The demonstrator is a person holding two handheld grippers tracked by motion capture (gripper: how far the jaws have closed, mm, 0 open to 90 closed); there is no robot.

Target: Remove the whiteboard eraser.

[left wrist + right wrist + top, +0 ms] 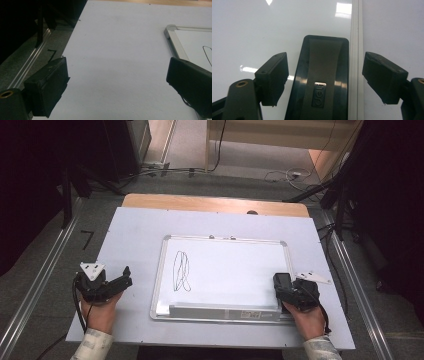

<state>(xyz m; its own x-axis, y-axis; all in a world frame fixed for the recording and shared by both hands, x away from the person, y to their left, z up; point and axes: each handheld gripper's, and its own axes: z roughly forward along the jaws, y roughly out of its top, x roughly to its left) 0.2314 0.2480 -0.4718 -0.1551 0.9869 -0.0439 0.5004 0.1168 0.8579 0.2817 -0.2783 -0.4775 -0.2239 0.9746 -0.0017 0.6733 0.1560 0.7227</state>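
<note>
A black eraser (pixel 322 77) lies on the whiteboard (pixel 225 265), at its right edge near the lower corner. The right gripper (pixel 324 77) straddles it, jaws apart, pads not touching. The left gripper (pixel 117 282) sits left of the whiteboard, jaws wide open and empty.

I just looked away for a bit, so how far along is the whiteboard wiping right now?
Nothing is wiped yet: the black scribble is whole on the whiteboard. In hand: the right gripper straddles the eraser at the board's right edge, jaws either side, not yet pressing. The left gripper waits open beside the board. Left: grip, carry across, rub out.
</note>
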